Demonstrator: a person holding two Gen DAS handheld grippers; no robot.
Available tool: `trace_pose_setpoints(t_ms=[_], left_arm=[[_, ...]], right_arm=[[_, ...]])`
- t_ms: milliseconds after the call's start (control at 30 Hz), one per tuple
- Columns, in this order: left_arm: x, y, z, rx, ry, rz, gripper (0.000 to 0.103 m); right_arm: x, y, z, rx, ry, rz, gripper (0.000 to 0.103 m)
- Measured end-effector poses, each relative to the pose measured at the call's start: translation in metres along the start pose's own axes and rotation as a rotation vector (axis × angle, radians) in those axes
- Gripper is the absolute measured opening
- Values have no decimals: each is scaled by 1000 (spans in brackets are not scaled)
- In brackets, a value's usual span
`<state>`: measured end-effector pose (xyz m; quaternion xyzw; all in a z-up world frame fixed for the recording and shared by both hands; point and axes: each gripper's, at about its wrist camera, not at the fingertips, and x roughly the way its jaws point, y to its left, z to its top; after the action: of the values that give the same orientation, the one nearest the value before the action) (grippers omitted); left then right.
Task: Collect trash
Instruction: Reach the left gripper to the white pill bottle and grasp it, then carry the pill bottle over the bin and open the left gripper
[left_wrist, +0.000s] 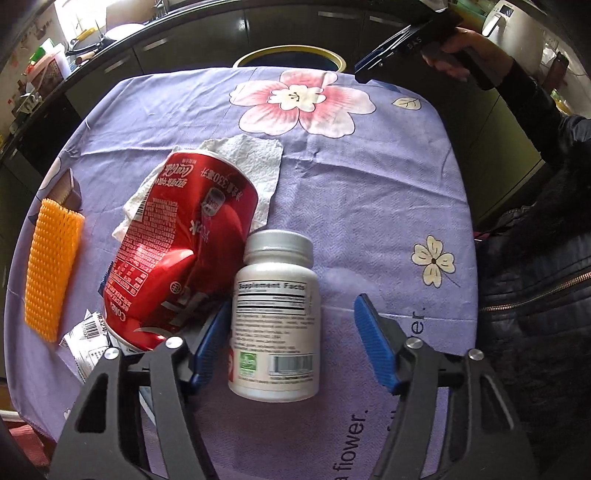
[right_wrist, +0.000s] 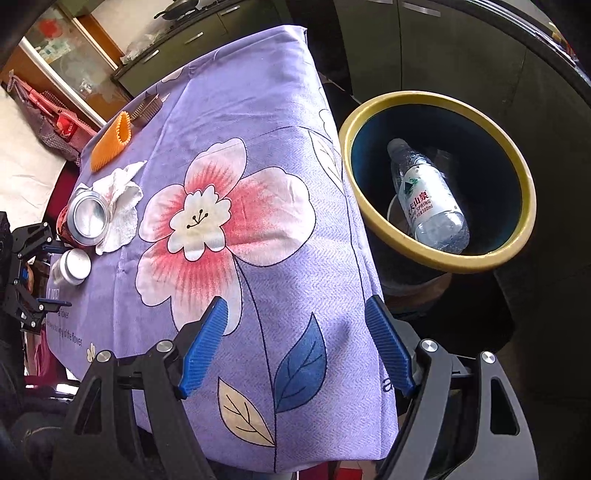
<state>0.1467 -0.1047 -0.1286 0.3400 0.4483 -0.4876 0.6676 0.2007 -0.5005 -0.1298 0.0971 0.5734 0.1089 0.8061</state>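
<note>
My left gripper (left_wrist: 291, 325) is open around a white supplement bottle (left_wrist: 275, 317) that lies on the purple flowered tablecloth (left_wrist: 369, 184); its fingers do not squeeze it. A dented red Coke can (left_wrist: 184, 251) lies just left of the bottle on a white paper towel (left_wrist: 255, 158). My right gripper (right_wrist: 295, 332) is open and empty above the table's far corner, beside the yellow-rimmed trash bin (right_wrist: 524, 184). A clear plastic water bottle (right_wrist: 428, 199) lies inside the bin. The right wrist view also shows the can (right_wrist: 88, 218), the supplement bottle (right_wrist: 72, 266) and the left gripper (right_wrist: 40, 273).
An orange foam net sleeve (left_wrist: 51, 269) and a dark comb-like object (left_wrist: 68, 190) lie at the table's left edge. A torn wrapper with a barcode (left_wrist: 86, 339) lies under the can's near end. The bin (left_wrist: 291, 57) stands beyond the far edge. Dark cabinets surround the table.
</note>
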Motion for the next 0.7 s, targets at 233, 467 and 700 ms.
trace_pose_setpoints(t_ms=[233,467,700], left_arm=[[11,1,-2,-32,21,-15,50],[8,4,-6,-111,-2,-39,45],[-8,-14,0,-122,-40,-38,45]], right_arm=[[7,-1,1,6,9,10,76],[13,1,0,0,13,24,76],[16,-4,-4,12,11,34,76]])
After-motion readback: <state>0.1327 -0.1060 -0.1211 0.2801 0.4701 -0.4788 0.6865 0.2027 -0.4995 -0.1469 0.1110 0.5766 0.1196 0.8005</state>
